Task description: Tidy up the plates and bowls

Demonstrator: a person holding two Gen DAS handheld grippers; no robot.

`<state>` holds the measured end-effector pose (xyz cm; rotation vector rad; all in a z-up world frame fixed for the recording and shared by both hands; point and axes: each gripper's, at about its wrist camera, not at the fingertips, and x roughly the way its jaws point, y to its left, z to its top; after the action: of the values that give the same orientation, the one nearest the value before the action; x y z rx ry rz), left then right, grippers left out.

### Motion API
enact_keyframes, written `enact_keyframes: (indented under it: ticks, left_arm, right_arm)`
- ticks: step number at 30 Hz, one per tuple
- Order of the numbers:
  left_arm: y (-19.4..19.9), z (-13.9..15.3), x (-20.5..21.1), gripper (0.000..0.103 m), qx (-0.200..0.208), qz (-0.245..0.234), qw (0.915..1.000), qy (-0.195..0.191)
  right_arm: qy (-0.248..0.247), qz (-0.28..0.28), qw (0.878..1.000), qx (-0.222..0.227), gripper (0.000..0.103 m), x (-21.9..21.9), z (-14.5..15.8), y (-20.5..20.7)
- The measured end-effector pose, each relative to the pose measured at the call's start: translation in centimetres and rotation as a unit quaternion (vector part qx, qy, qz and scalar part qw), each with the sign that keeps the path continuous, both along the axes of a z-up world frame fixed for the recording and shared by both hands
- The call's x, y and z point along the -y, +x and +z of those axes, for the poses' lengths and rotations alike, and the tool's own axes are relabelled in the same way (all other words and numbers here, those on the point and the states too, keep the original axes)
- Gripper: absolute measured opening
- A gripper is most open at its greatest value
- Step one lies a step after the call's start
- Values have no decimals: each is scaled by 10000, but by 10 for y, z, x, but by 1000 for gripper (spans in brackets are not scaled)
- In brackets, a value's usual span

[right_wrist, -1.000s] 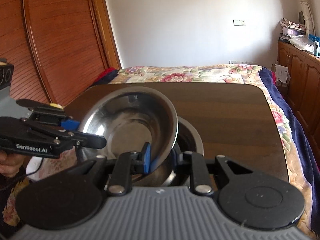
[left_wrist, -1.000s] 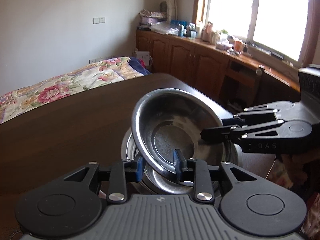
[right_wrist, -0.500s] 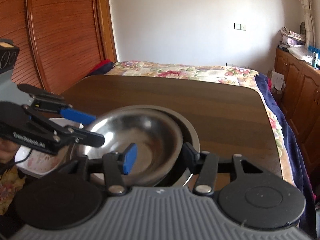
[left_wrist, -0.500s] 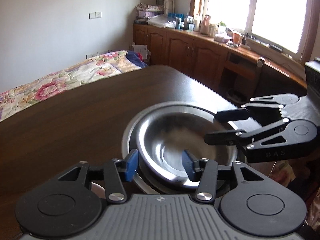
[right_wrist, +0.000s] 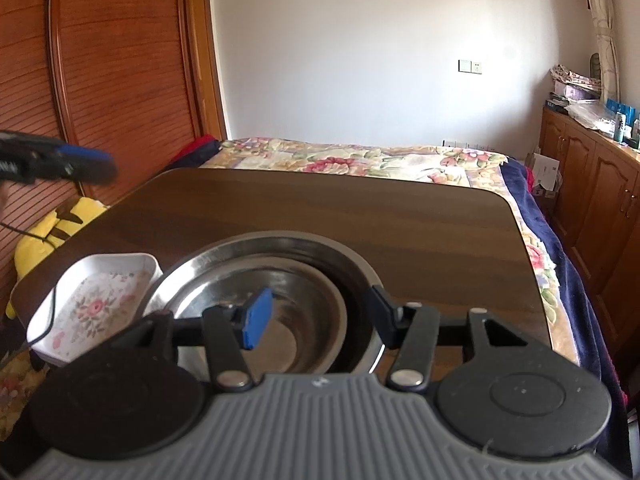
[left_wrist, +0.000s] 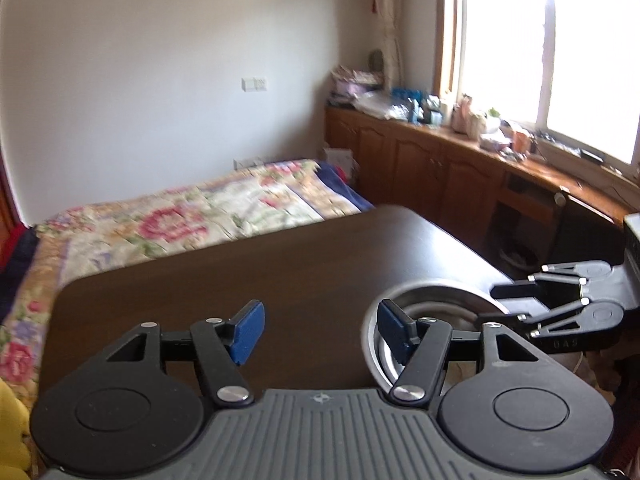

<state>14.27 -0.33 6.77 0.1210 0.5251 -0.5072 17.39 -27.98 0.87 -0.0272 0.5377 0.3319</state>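
Right wrist view: bowls nested, both grippers freed.
Dish (right_wrist: 92, 304) sits left, touching the stacked bowls (right_wrist: 272, 304) on the table (right_wrist: 360, 208); left gripper (left_wrist: 320, 326) and right gripper (right_wrist: 316, 316) have released, gaping empty, so the dish likely comes next.

Small bowl (right_wrist: 280, 320) nested in large bowl (right_wrist: 352, 268); tray (right_wrist: 92, 300) just left; on table (right_wrist: 320, 208).
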Motion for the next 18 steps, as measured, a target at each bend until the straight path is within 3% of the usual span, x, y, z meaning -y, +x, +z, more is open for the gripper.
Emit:
enact_keyframes:
  ticks: [7, 18]
  left_arm:
    - [-19, 25, -20, 92, 351, 225, 9990, -151]
    - [-67, 10, -16, 98, 327, 227, 9989, -250]
  right_arm:
    - [-13, -57, 9999, 160, 55, 1, 5, -6]
    - [72, -189, 9990, 389, 56, 7, 8, -25]
